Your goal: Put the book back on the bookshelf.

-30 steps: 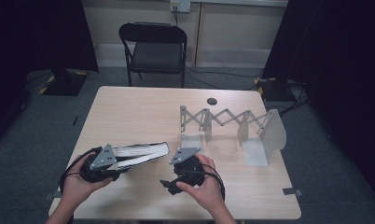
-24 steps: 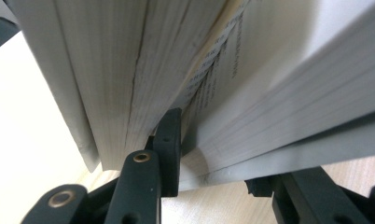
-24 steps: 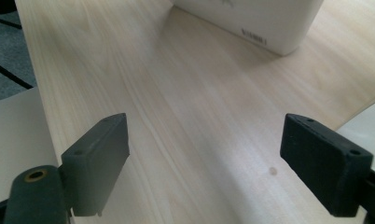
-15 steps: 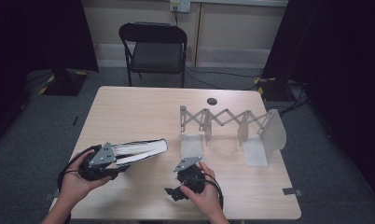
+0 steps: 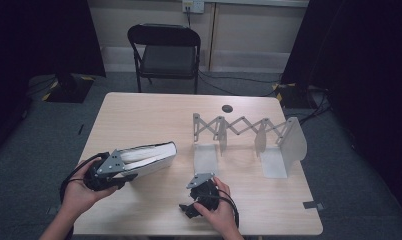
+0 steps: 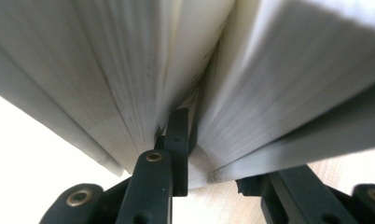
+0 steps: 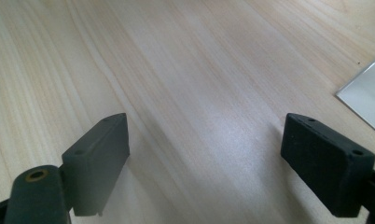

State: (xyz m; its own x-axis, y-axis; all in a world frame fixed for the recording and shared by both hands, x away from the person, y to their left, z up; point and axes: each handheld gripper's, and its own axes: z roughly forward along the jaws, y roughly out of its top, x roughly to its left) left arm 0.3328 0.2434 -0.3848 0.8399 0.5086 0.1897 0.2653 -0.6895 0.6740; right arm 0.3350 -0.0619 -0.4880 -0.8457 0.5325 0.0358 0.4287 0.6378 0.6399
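Book (image 5: 148,156): lifted at the table's 8 o'clock side, with the page edges turned upward; it is seen tilted, its far end toward the rack.
Left gripper (image 5: 120,166): clamped on the book at the book's near end. In the left gripper view one black jaw is seen pushed in among the pages (image 6: 129,93), while the other jaw lies outside the block at 5 o'clock of that view.
Left hand (image 5: 81,192): wrapped around the gripper body at the table's 8 o'clock corner.
Right gripper (image 5: 198,186): held low over the table at 6 o'clock, with nothing between the jaws. In the right gripper view (image 7: 209,154) the jaws are seen spread wide, with bare wood between them.
Right hand (image 5: 220,209): closed on the gripper's handle near the front edge.
Rack (image 5: 249,135): an expanding grey bookend stand, placed at 3 o'clock of the table's middle, well apart from the book.
Table (image 5: 154,112): pale wood.
Chair (image 5: 166,52): a black folding one, stood beyond the table at 12 o'clock.
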